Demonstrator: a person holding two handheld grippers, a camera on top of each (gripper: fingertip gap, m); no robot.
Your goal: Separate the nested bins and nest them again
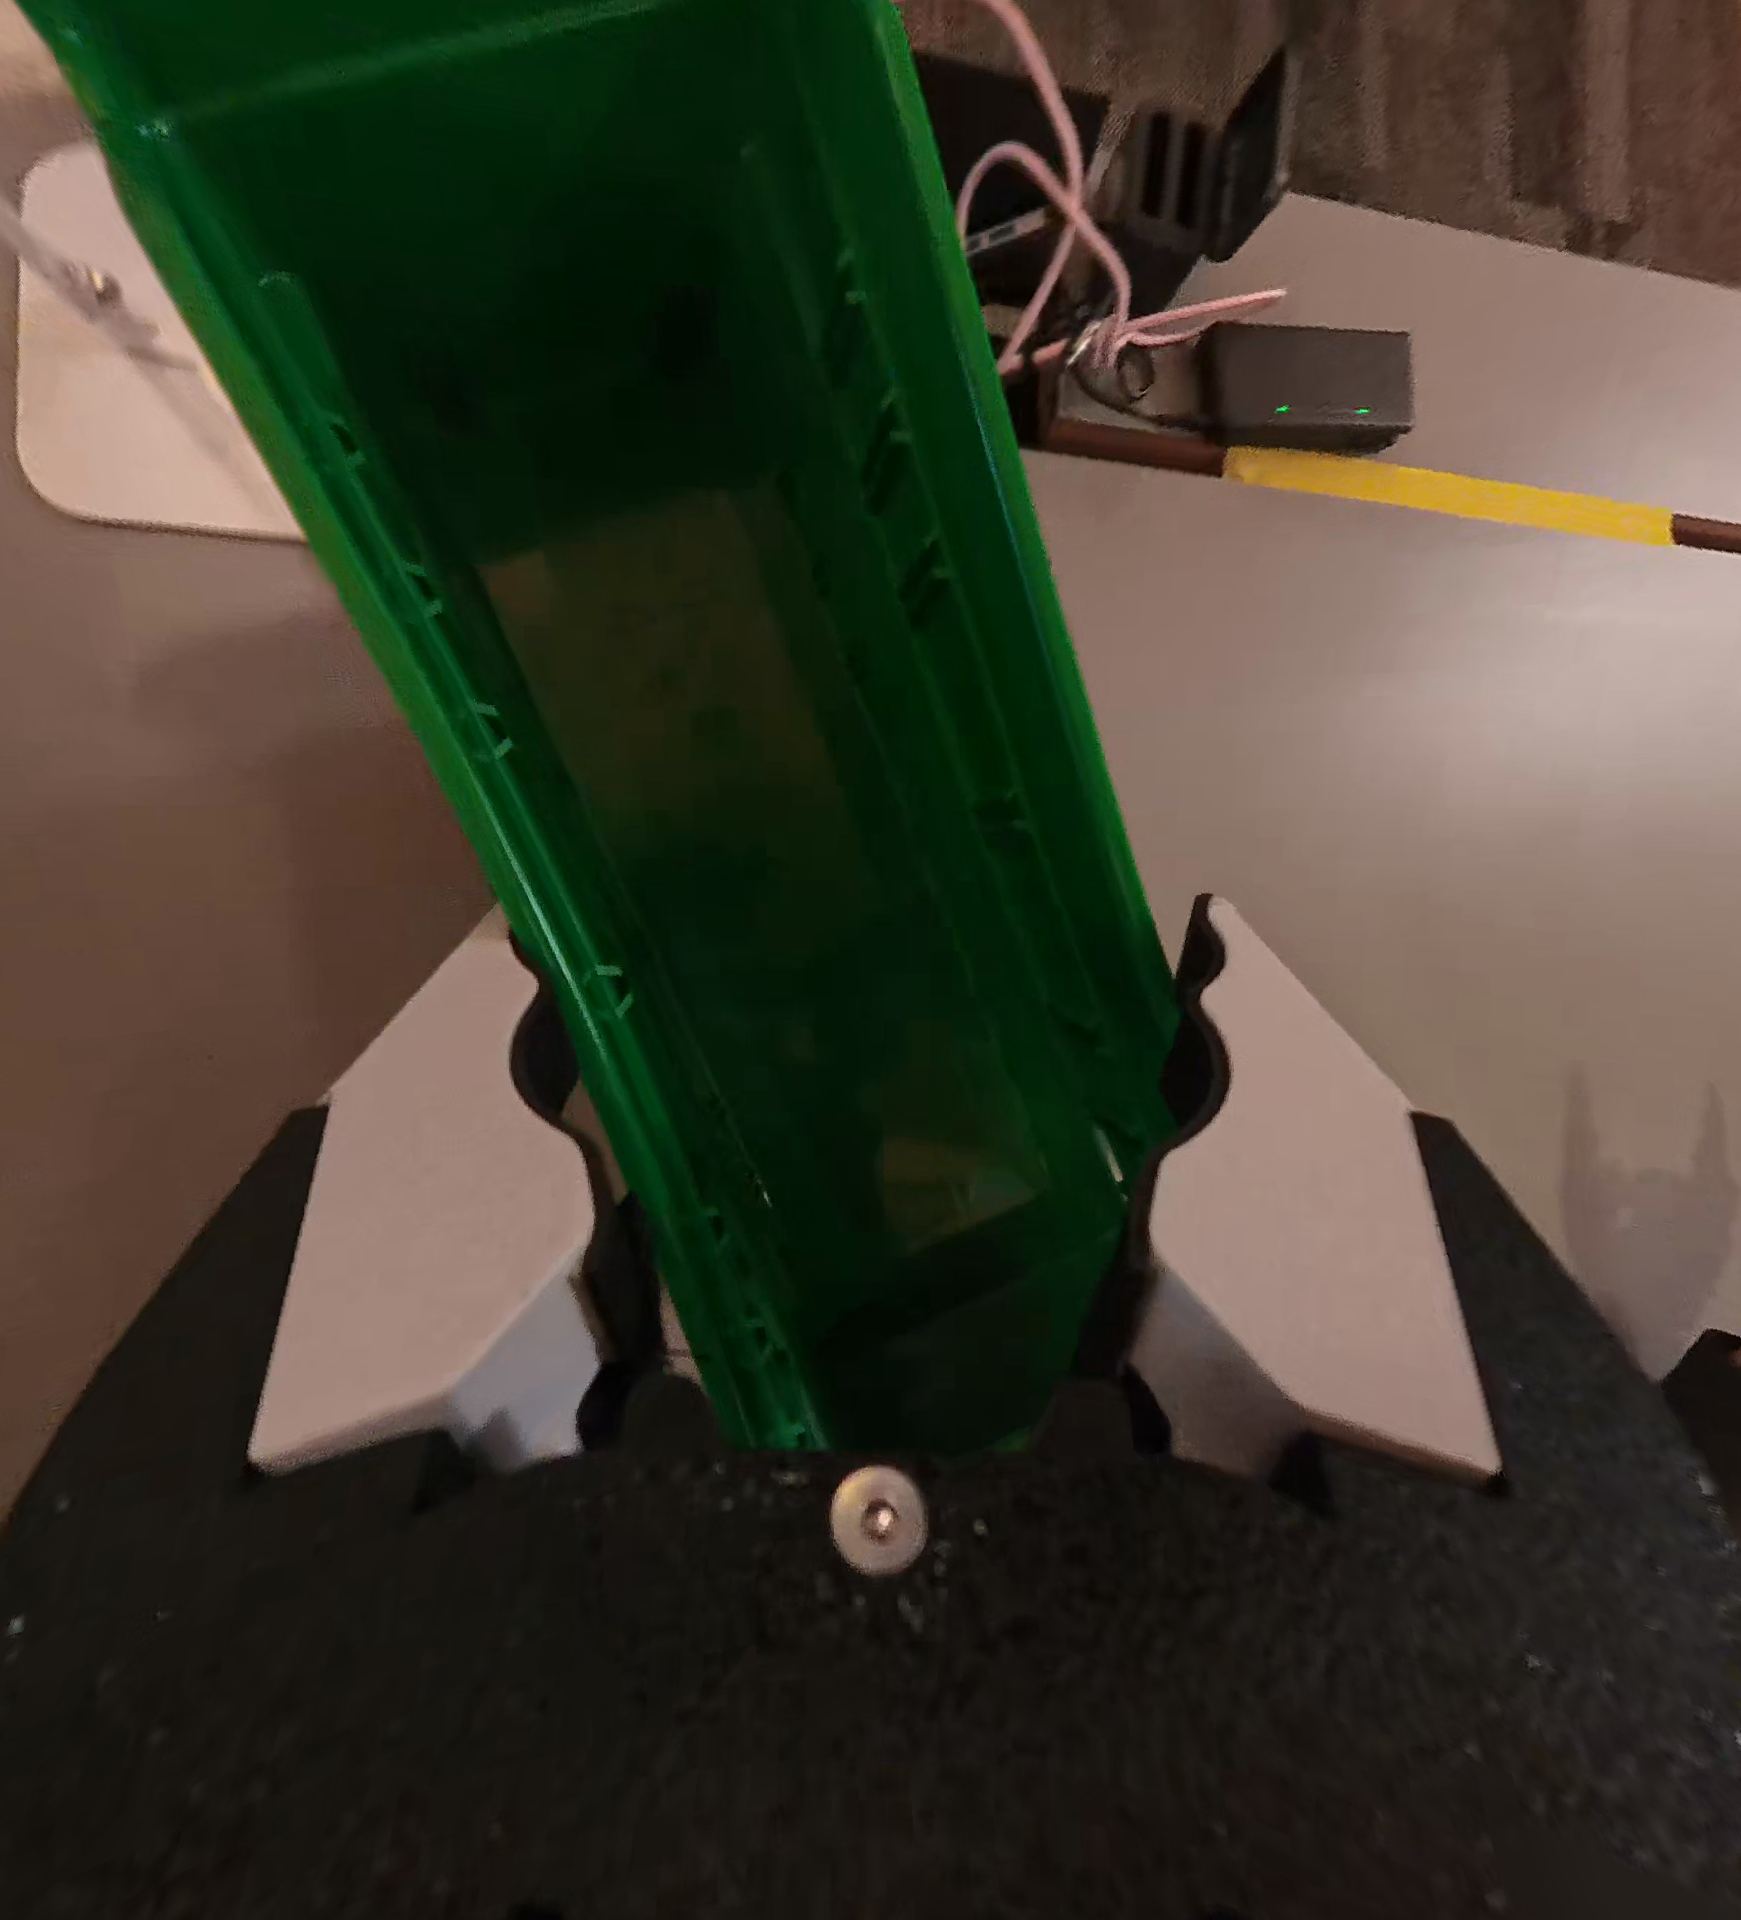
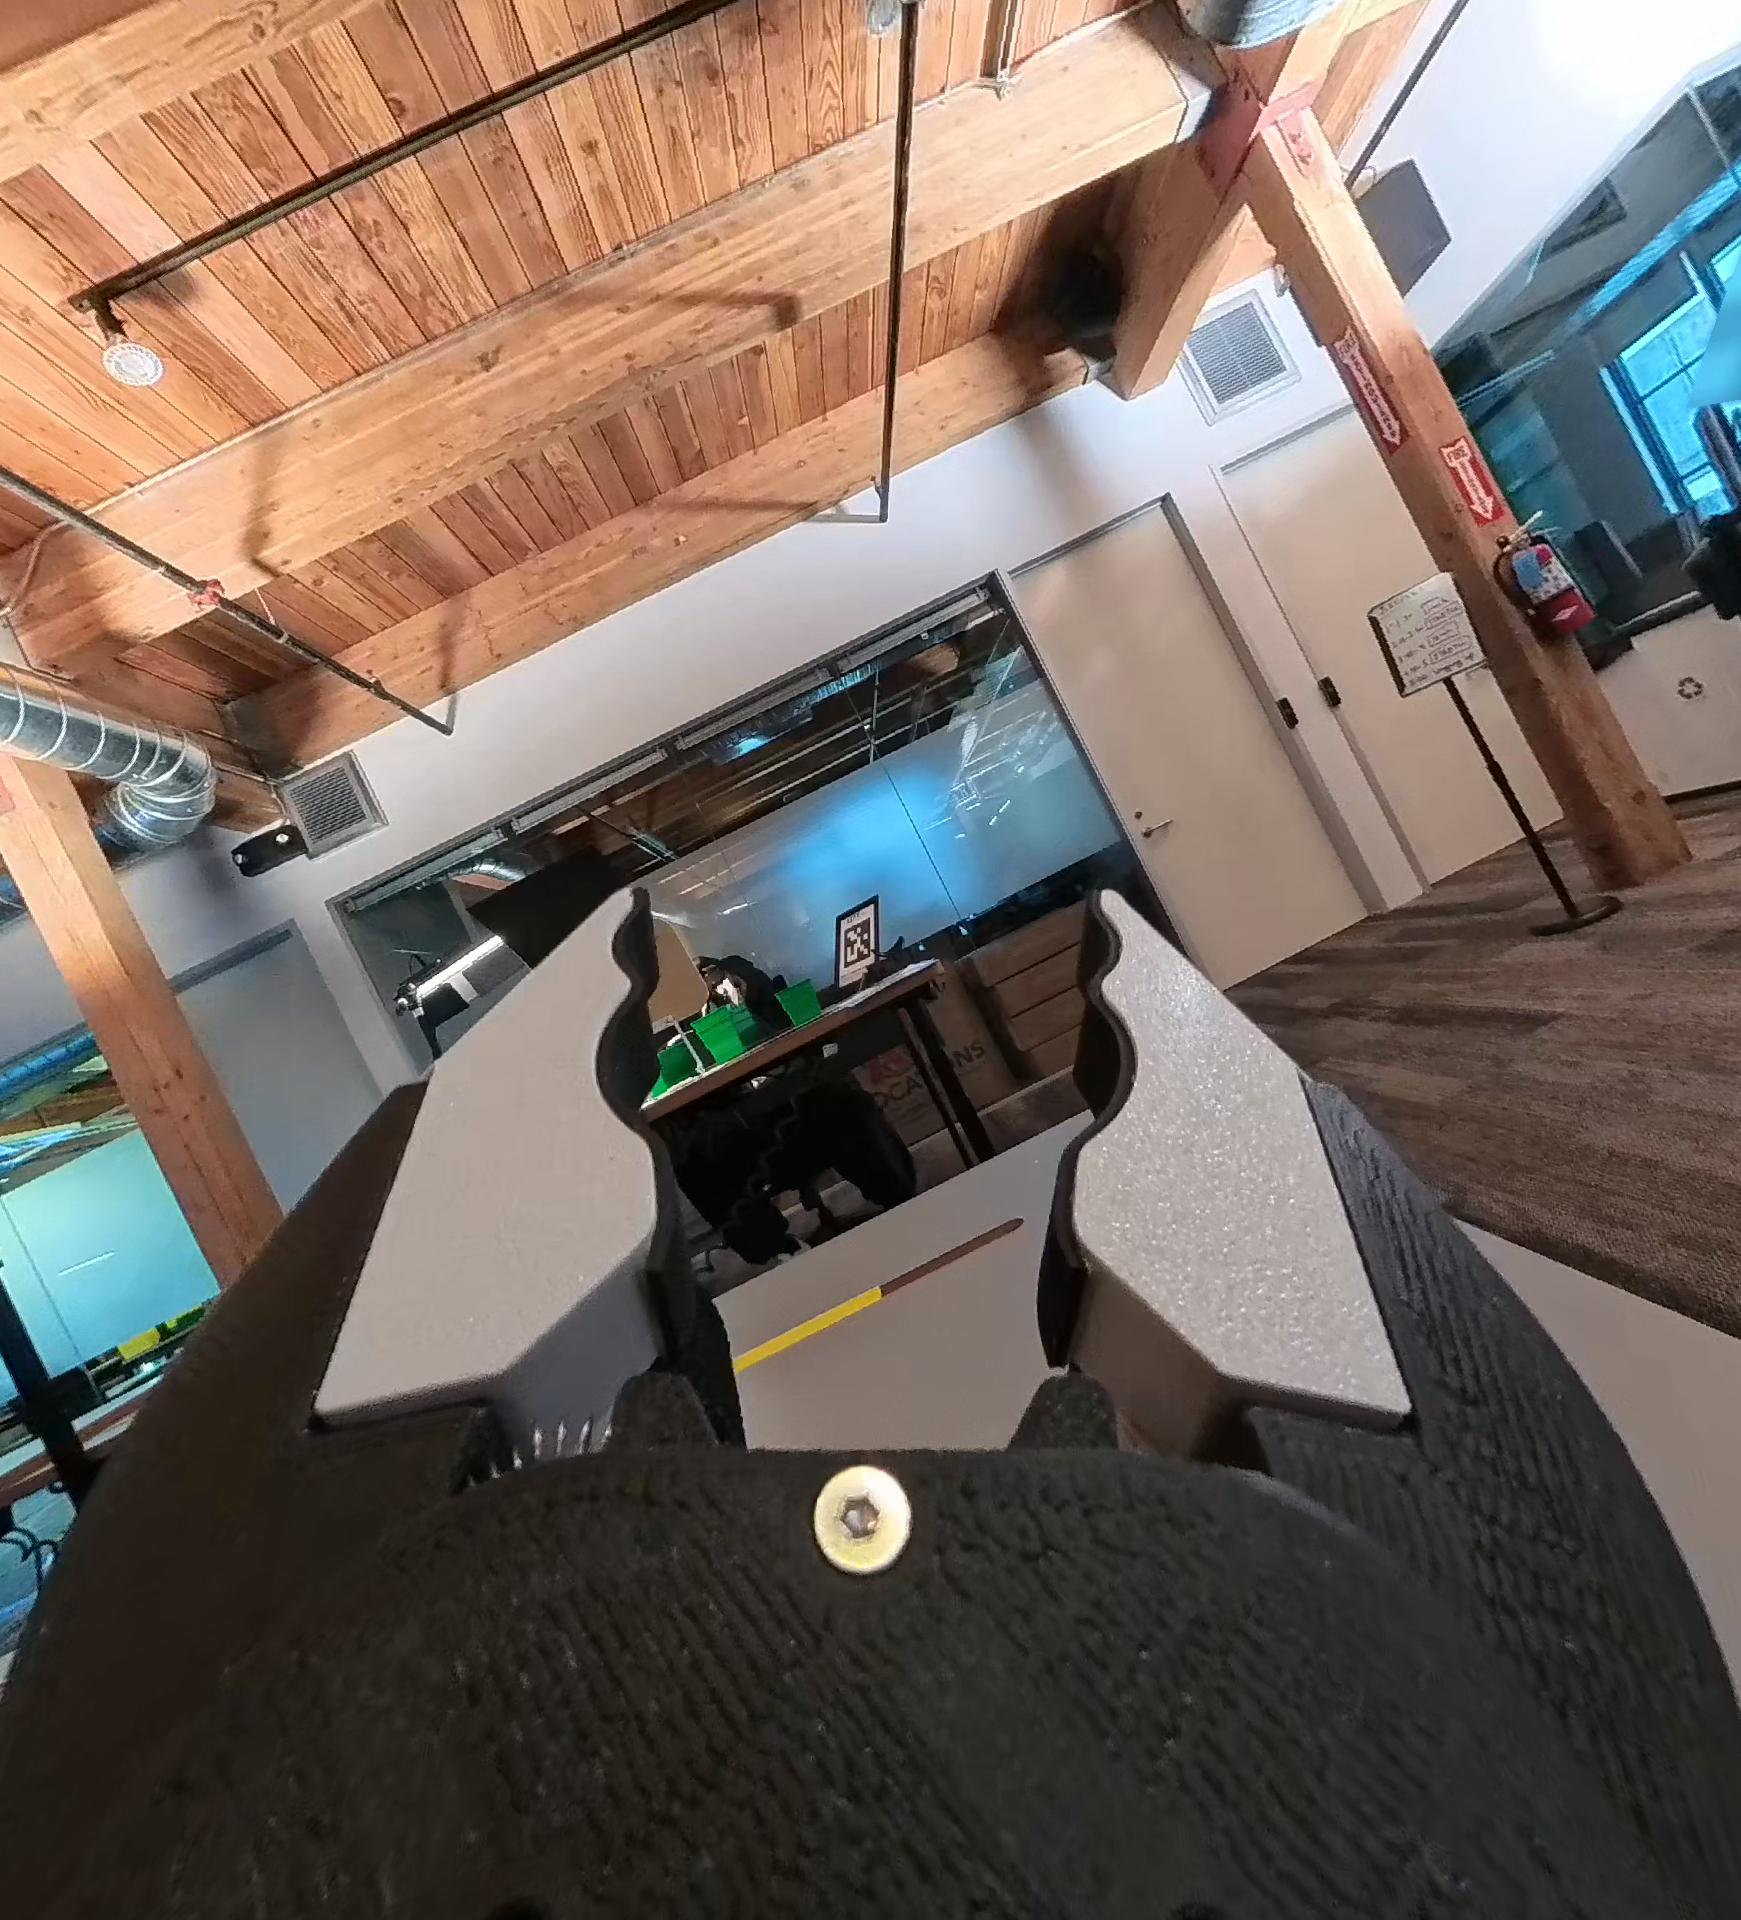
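A long translucent green bin [image 1: 637,623] fills the left wrist view, open side facing the camera, and runs from between the fingers up past the top edge. My left gripper [image 1: 861,925] is shut on its near end, one finger on each long side wall, and holds it above the pale table [image 1: 1417,883]. I cannot tell whether a second bin sits inside it. My right gripper [image 2: 868,914] is open and empty, tilted up toward the room, with no bin near it.
A brown stick with a yellow band [image 1: 1448,499] lies on the table and also shows in the right wrist view [image 2: 876,1299]. A black box with green lights [image 1: 1313,384], pink cord [image 1: 1053,239] and a white pad [image 1: 118,436] lie behind. A distant table carries green bins [image 2: 731,1039].
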